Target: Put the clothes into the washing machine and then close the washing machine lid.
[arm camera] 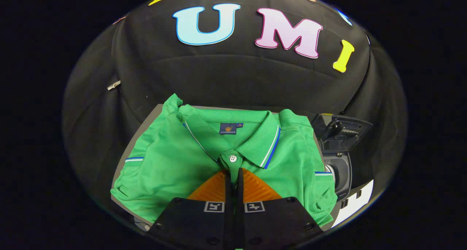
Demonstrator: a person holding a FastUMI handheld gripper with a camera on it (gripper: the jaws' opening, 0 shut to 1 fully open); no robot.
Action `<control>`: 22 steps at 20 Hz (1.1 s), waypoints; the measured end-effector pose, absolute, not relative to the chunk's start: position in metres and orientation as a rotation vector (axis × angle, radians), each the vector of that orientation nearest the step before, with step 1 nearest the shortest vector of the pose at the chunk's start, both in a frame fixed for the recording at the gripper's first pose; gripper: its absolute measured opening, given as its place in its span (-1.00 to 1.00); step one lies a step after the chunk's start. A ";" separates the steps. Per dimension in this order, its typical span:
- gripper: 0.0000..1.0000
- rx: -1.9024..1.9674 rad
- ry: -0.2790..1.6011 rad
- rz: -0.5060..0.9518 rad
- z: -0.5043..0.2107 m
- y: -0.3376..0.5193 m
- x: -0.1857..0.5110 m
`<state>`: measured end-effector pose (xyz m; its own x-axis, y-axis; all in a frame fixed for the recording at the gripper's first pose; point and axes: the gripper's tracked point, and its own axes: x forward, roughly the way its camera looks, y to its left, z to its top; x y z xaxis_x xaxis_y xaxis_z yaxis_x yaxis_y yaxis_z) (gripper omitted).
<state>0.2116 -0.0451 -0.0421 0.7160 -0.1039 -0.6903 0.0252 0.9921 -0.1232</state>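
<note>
Tongs point(233, 173) nearly closed, pinching the placket of the green polo shirt point(175, 158) just under its button. Shirt lies folded on the desk point(151, 115). Washing machine point(341, 162) at 3 o'clock, lid point(341, 131) up. Loading and lid closing remain.

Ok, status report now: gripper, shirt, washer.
Gripper shut, pinching green polo shirt placket below the button. Shirt lies folded on table. Washing machine beyond the shirt, lid up. Path unobstructed.
</note>
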 end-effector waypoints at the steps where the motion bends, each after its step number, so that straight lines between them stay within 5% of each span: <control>1: -0.89 -0.139 0.755 -0.078 -0.041 -0.044 0.212; 8: -0.89 -0.150 0.751 -0.104 -0.043 -0.041 0.203; 22: -0.90 -0.251 0.336 -0.177 0.082 -0.072 0.191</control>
